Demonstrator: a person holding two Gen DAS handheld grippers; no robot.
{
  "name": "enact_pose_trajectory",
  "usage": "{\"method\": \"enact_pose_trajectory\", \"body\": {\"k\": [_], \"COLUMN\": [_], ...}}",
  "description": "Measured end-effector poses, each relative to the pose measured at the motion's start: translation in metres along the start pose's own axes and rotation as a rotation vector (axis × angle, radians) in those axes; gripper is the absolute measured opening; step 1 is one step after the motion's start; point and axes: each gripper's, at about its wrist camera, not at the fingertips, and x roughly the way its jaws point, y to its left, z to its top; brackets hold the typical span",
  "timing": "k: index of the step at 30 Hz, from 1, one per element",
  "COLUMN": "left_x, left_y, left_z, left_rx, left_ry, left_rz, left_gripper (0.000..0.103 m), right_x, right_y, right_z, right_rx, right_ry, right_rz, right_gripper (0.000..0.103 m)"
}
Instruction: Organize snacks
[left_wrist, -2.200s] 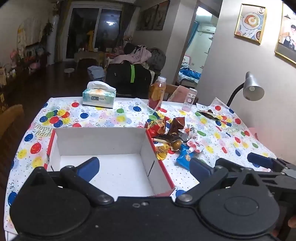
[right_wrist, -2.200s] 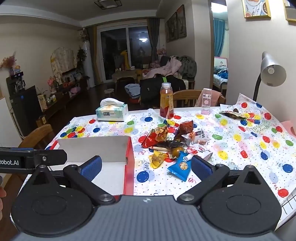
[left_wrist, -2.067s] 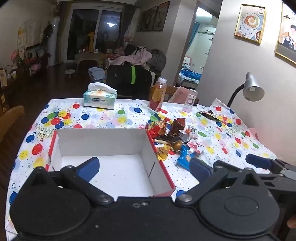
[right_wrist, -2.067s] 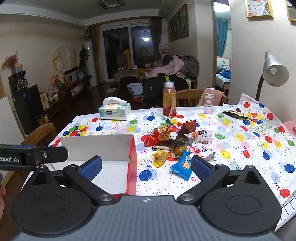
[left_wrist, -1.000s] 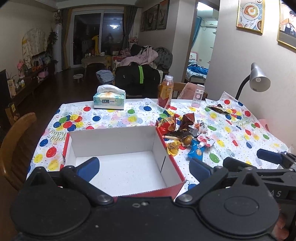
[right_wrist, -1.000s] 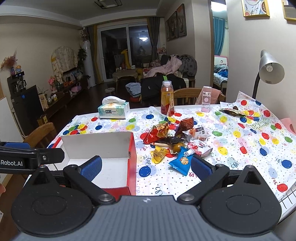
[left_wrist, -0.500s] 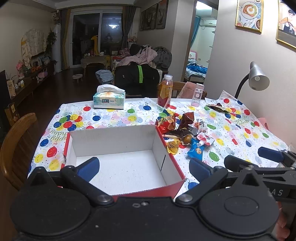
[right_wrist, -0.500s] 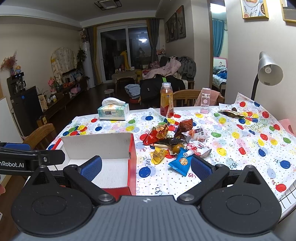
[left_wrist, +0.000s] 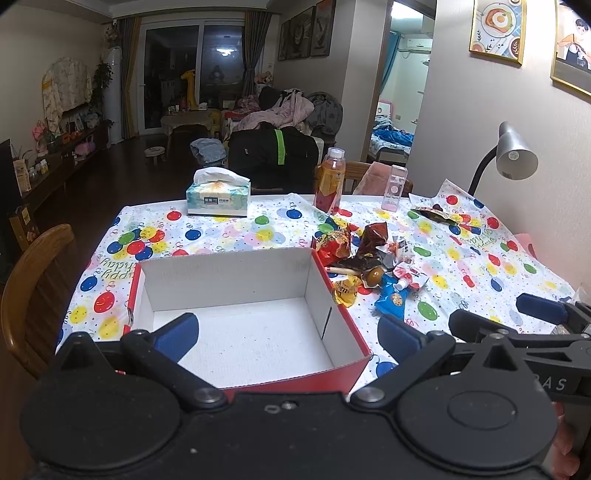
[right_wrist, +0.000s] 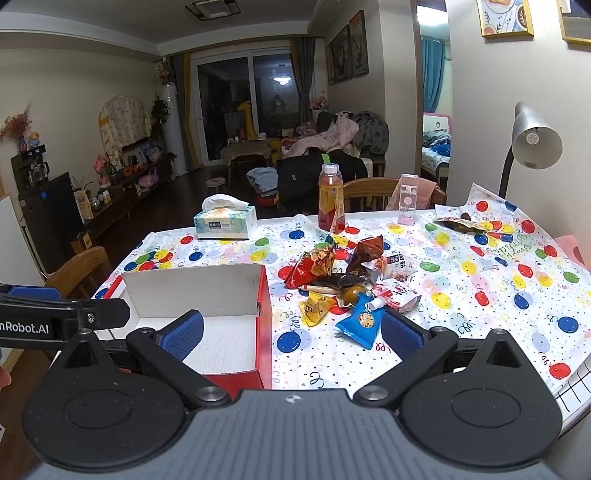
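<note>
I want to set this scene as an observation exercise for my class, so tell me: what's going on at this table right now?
A person holds a two-finger gripper in each hand over a table with a balloon-print cloth. The left gripper and the right gripper are both open and hold nothing. An open red box with a white inside sits empty. To its right lies a pile of snack packets, the blue cookie packet nearest the right gripper. No snack has been boxed yet.

We hold both tools level, side by side. Left tool: jaws spread wide, nothing between. Right tool: jaws likewise wide apart, empty, just right of the left tool.
</note>
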Motion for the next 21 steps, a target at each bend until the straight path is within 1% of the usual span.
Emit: {"method": "enact_pose_trajectory", "body": {"k": [6, 10, 16, 21], "left_x": [0.001, 0.009, 0.030, 0.049], "left_y": [0.001, 0.001, -0.008, -0.019], "left_z": [-0.002, 0.002, 0.014, 0.021], "left_rx": [0.000, 0.000, -0.002, -0.001], "left_ry": [0.007, 0.016, 0.041, 0.063], "left_rz": [0.002, 0.005, 0.016, 0.017], "left_gripper": [0.103, 0.103, 0.103, 0.103], "right_x": [0.001, 0.004, 0.025, 0.045], "right_y": [-0.001, -0.004, -0.018, -0.034], "right_z": [0.001, 0.003, 0.011, 0.018], "right_rx": [0.001, 0.001, 0.000, 0.007], "right_ry": [0.000, 0.000, 0.007, 0.030], "right_rz": [0.000, 0.009, 0.032, 0.028], "right_gripper": [0.103, 0.103, 0.103, 0.103]}}
